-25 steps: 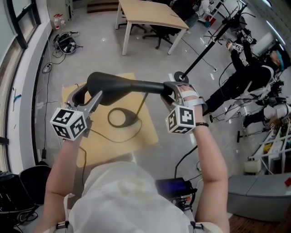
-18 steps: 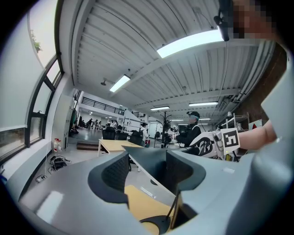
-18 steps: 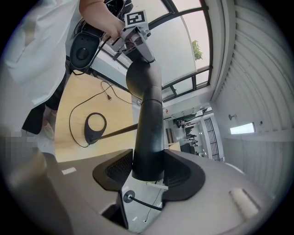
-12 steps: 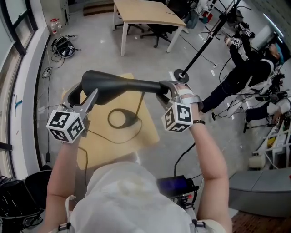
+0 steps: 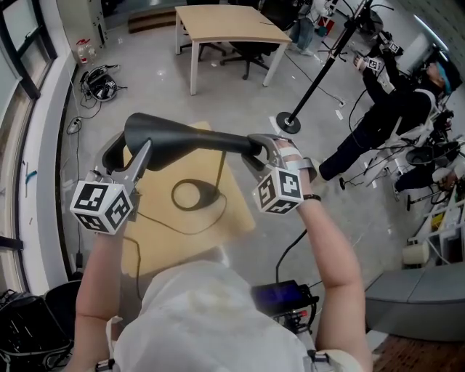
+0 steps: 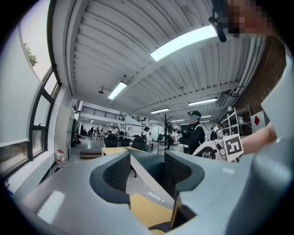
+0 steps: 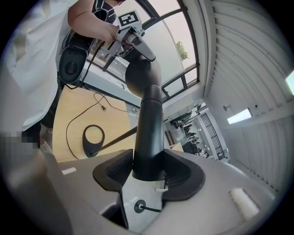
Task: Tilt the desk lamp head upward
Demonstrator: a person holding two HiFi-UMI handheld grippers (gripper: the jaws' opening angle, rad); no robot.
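The black desk lamp head (image 5: 182, 138) hangs level over the small wooden table (image 5: 163, 240). Its ring base (image 5: 192, 195) sits on that table, with a thin arm (image 5: 221, 168) rising from it. My left gripper (image 5: 127, 149) straddles the head's free left end; its jaws have just been closing and its pads (image 6: 183, 172) bear on the head (image 6: 149, 167) between them. My right gripper (image 5: 256, 149) is shut on the head's rear end by the joint; the right gripper view shows the black tube (image 7: 149, 137) clamped between both pads, and the ring base (image 7: 93, 140) below.
The lamp's cord (image 5: 182, 229) loops over the table. A larger wooden desk (image 5: 225, 22) stands at the back. A pole stand with a round foot (image 5: 290, 122) is at the right, near a person in black (image 5: 392, 109). Cables (image 5: 98, 76) lie by the left wall.
The left gripper has risen and carried the head's free end up with it. The whole lamp head and both grippers sit slightly further left in the picture. The right gripper has rolled a little.
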